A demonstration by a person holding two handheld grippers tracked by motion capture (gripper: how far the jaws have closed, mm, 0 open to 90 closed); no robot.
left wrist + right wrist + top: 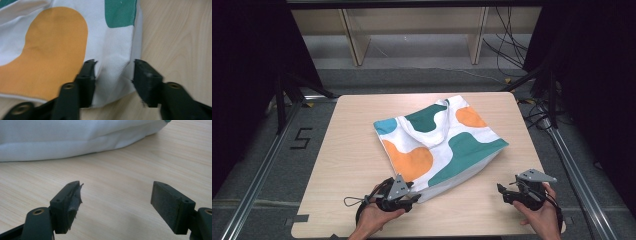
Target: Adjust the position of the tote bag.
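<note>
A: Which step does the figure show?

B: The taking of a grip. A printed tote bag [439,145], white with teal and orange patches, lies flat and askew on the wooden table [347,165], one bottom corner pointing toward the person. The left gripper [412,196] has that corner [113,82] between its jaws, which stand about half open. The left gripper view shows white cloth bunching between them, the pads at or just beside the fabric; whether they press it yet cannot be told.

A: And the other hand?

B: The right gripper [503,192] rests low over bare table, near the bag's right lower edge [75,145] but apart from it. Its jaws stand wide open and hold nothing.

A: What does the next move call for?

B: As a judgement: the left jaws must close fully on the corner, pinching both layers. The right gripper would then need to travel to the bag's edge and take a second hold before any lift, fold or pull.

A: Anything in the way?

B: Nothing else lies on the table. The bag's white handle [439,131] lies looped across its upper face, clear of both grippers. Beyond the table stand a wooden shelf frame [357,40] and loose cables [507,45] on the floor, well apart. The likelier risk is a thin cloth corner slipping from the pads.
</note>
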